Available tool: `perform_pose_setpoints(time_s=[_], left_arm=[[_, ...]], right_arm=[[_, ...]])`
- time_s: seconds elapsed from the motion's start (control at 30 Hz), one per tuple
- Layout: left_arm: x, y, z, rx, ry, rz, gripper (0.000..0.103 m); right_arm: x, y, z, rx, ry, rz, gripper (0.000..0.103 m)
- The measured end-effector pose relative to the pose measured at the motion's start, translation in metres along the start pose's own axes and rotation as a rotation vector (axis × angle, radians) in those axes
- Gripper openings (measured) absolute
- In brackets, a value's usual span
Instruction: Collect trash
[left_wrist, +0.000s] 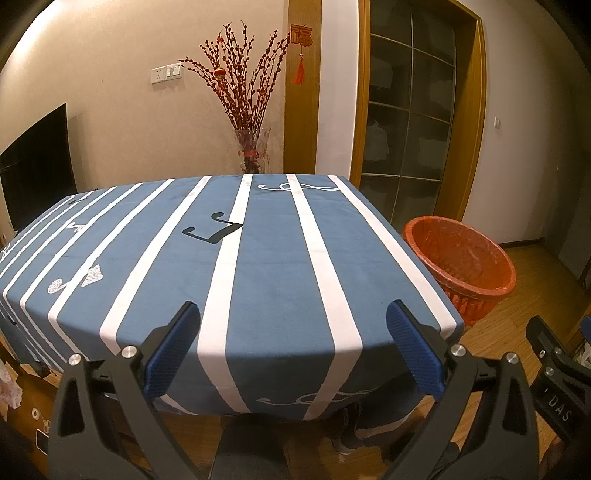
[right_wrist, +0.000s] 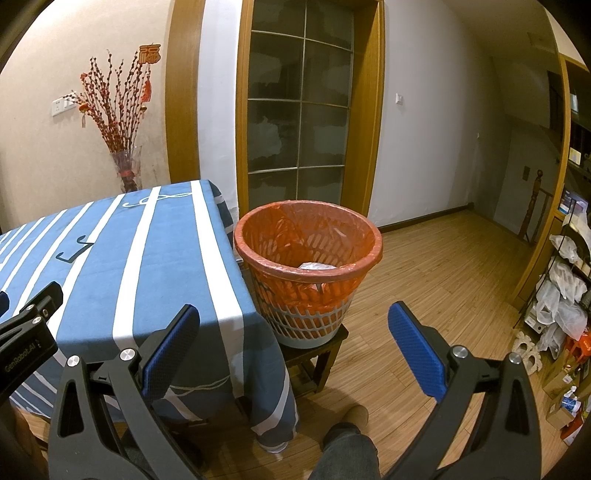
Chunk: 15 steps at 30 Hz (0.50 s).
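A grey lattice waste basket (right_wrist: 308, 266) lined with an orange bag stands on a low dark stool beside the table's right side; pale crumpled trash (right_wrist: 317, 266) lies inside it. The same basket (left_wrist: 460, 262) shows at the right of the left wrist view. My left gripper (left_wrist: 293, 314) hangs open over the near edge of the blue-and-white striped tablecloth (left_wrist: 266, 266), holding nothing. My right gripper (right_wrist: 293, 317) is open too, empty, just short of the basket and above the table's near right corner (right_wrist: 236, 306). I see no loose trash on the tablecloth.
A glass vase of red branches (left_wrist: 251, 147) stands behind the table by the wall. A dark stool (right_wrist: 314, 354) carries the basket. A person's leg (right_wrist: 347, 450) is below the right gripper. Shelves with bags and boxes (right_wrist: 561, 302) line the far right. Wooden floor (right_wrist: 443, 280) stretches beyond the basket.
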<state>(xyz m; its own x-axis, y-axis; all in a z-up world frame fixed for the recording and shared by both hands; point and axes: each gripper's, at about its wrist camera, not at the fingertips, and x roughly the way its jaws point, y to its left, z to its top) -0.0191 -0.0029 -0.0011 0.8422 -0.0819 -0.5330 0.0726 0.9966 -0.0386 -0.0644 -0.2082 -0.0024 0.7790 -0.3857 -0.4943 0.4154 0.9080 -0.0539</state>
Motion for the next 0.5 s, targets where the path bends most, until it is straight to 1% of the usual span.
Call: perform_pose_setpoints(time_s=[0.5], left_arm=[[0.0007, 0.0017, -0.0006, 0.005, 0.003, 0.004, 0.099]], right_arm=[[0.0001, -0.0006, 0.0005, 0.001, 0.001, 0.0, 0.1]])
